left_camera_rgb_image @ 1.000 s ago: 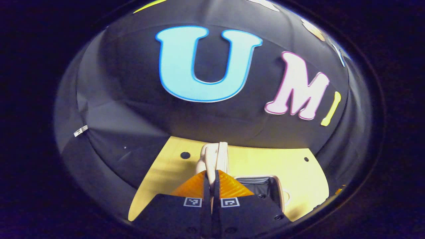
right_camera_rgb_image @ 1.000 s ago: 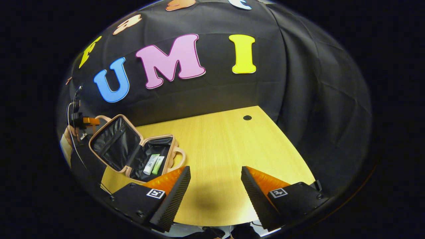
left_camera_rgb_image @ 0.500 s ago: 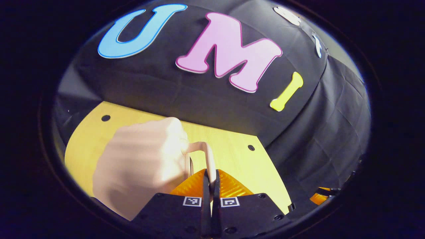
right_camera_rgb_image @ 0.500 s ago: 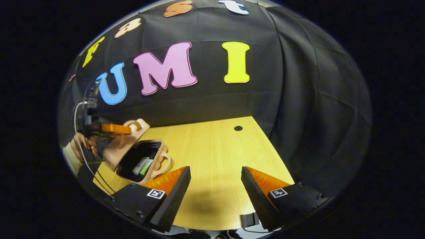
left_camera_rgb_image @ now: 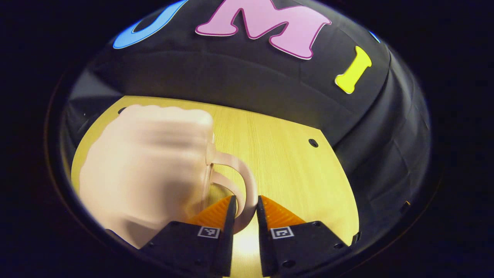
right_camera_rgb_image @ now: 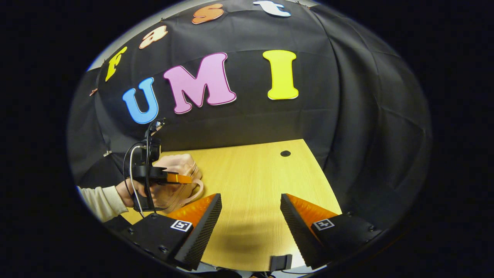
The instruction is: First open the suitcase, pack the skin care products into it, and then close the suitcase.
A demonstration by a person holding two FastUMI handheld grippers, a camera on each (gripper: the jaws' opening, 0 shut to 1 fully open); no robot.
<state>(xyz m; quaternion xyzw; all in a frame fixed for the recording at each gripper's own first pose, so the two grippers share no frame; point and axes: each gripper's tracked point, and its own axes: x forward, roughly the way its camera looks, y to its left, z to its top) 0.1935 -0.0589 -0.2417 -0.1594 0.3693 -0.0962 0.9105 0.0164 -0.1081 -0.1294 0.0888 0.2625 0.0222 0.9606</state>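
Left gripper (left_camera_rgb_image: 244,210) straddles the curved handle (left_camera_rgb_image: 240,181) of the pale pink rounded suitcase (left_camera_rgb_image: 146,170): its fingers stand slightly apart with the handle loop between them; whether both press on it cannot be told. Right gripper (right_camera_rgb_image: 251,216) hangs over the near part of the table, fingers spread wide, nothing between them. Largest surface is the yellow wood-grain table (right_camera_rgb_image: 254,181), smooth, with a small dark round hole (right_camera_rgb_image: 285,153) near its far edge; the far and right edges meet the draped black cloth wall, and the whole stretch of table right of the suitcase is bare. In the right gripper view the suitcase (right_camera_rgb_image: 175,177) sits at the table's left side with its lid down on the base, so it looks closed; its shell is matte, soft-cornered and blurred in the left gripper view. In the right gripper view the left gripper (right_camera_rgb_image: 181,178) shows at the suitcase's handle side, held by a hand (right_camera_rgb_image: 129,192) in a cream sleeve (right_camera_rgb_image: 101,199), with dark cables (right_camera_rgb_image: 133,162) looping above the device.
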